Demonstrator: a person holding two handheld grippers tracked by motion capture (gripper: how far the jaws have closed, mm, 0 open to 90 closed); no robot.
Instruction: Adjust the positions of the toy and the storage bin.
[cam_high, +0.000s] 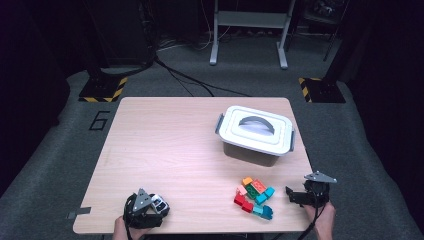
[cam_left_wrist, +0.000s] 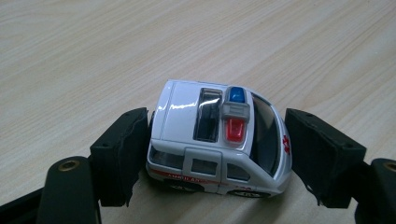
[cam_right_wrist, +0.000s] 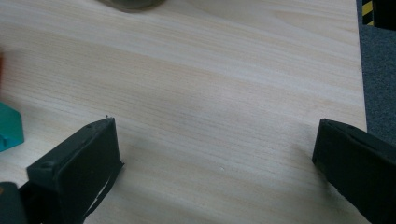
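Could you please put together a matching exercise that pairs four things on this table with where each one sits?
Things:
1. toy ambulance
2. lidded box
3. building bricks
4. right gripper

Places:
A. at the table's near right edge, jaws wide apart over bare wood
B. between the jaws of the left gripper, at the near left of the table
C. toward the far right of the table, lid on with its handle folded flat
D. in a loose cluster in front of the box, near the right gripper

Pairs: 1-B, 2-C, 3-D, 4-A
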